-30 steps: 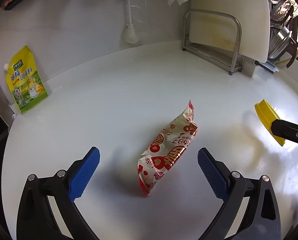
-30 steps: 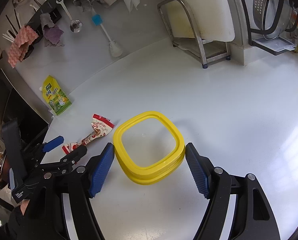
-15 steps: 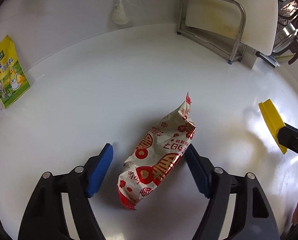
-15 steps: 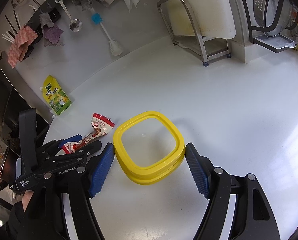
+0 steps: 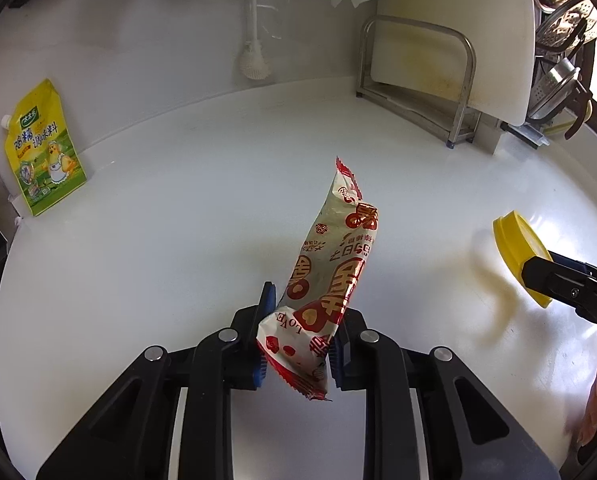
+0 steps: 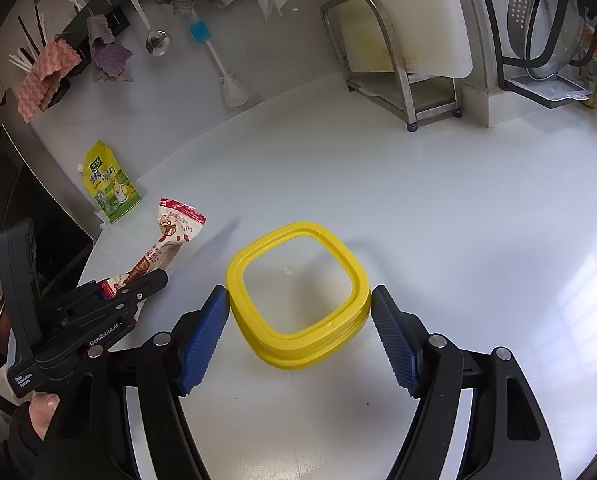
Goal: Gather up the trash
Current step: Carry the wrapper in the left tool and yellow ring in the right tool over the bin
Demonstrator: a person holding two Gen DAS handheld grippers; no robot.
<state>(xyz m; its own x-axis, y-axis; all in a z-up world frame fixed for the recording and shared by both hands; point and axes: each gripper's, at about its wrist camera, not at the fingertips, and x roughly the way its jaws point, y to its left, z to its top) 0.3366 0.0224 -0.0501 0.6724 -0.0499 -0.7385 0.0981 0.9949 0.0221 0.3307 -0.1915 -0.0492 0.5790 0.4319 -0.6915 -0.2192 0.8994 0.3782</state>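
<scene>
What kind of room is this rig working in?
Most likely a home kitchen counter: a cutting board stands in a metal rack, a ladle and a dish brush hang on the wall, and a seasoning pouch leans beside them.

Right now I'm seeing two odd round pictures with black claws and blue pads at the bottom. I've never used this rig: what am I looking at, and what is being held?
There is no robot arm. A person holds a two-finger gripper in each hand, and a fisheye camera on each looks forward along its fingers.

The left wrist view shows the left gripper. Its jaws have just been closing and now pinch a red-and-white snack wrapper, whose far end sticks up off the white counter.

The right wrist view shows the right gripper, with its blue pads on either side of a yellow square rim, apparently the top of a clear container. The left pad touches it; I can't tell about the right.

A yellow seasoning pouch leans against the back wall, and a cutting board rack stands behind.
</scene>
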